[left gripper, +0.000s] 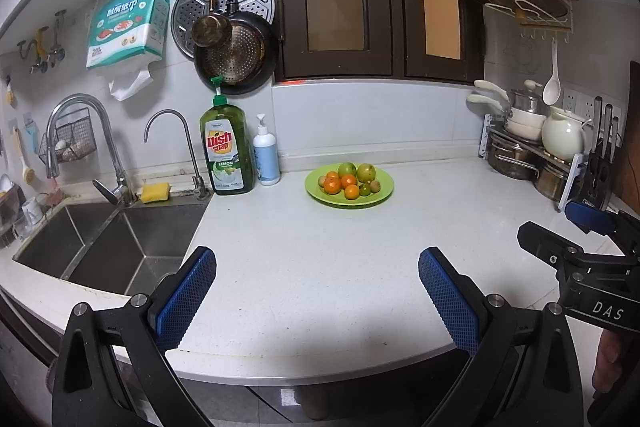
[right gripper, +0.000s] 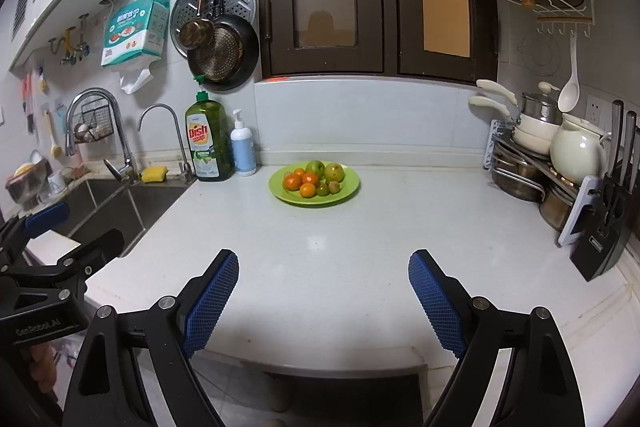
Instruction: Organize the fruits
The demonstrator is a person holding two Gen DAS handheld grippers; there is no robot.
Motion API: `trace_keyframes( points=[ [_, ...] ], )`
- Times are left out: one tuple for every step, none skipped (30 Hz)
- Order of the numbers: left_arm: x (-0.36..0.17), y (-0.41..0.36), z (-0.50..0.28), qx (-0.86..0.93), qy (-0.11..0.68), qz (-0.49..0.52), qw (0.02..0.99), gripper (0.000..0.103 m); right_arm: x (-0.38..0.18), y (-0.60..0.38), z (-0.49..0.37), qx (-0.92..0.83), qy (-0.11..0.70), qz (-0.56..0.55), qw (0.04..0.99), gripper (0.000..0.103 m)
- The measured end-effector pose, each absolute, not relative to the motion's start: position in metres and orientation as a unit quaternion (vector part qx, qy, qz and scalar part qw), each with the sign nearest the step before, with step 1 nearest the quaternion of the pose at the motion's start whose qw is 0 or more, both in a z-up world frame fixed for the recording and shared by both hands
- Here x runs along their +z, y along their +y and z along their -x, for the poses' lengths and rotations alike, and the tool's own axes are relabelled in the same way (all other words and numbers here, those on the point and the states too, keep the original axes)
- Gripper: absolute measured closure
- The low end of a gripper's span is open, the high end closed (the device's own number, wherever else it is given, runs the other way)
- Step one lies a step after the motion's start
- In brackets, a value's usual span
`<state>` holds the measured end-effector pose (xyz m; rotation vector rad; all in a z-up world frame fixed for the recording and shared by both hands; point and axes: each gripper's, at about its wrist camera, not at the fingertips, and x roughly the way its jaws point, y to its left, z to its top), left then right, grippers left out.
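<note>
Both grippers waited, wide open and empty, near the desk's front edge.

The round green plate [right gripper: 348, 183] of small orange and green fruits [right gripper: 312, 181] sat far back on the white desk [right gripper: 320, 259]. The right gripper [right gripper: 323, 301] and left gripper [left gripper: 317, 297] should reach slowly and take 1 fruit gently.

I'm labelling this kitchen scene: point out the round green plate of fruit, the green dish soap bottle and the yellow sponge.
Round green plate [left gripper: 382, 197]: left wrist view, bare front-right rim.
Green dish soap bottle [left gripper: 226, 147]: left wrist view, its label.
Yellow sponge [right gripper: 154, 173]: right wrist view, its middle.
</note>
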<state>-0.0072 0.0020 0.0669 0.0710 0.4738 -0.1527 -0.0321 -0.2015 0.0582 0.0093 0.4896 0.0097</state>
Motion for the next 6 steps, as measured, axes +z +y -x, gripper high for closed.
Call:
trace_keyframes(
  points=[
    [0.0666,0.0023,0.0069,-0.075,0.235,-0.035,0.969,0.000,0.0582,-0.2010,0.0318,0.005,0.243,-0.004,0.970,0.015],
    [0.0665,0.0027,0.0068,-0.074,0.235,-0.035,0.969,0.000,0.0580,-0.2006,0.0316,0.006,0.243,-0.004,0.970,0.015],
    [0.0665,0.0028,0.0063,-0.074,0.235,-0.035,0.969,0.000,0.0578,-0.2000,0.0308,0.006,0.244,-0.004,0.970,0.015],
    [0.0664,0.0031,0.0061,-0.074,0.235,-0.035,0.969,0.000,0.0576,-0.1996,0.0309,0.006,0.244,-0.004,0.970,0.015],
    [0.0663,0.0030,0.0062,-0.074,0.235,-0.035,0.968,0.000,0.0574,-0.1992,0.0297,0.006,0.245,-0.004,0.970,0.015],
    [0.0658,0.0035,0.0059,-0.074,0.236,-0.036,0.968,0.000,0.0574,-0.1988,0.0283,0.007,0.245,-0.004,0.969,0.015]
  ],
)
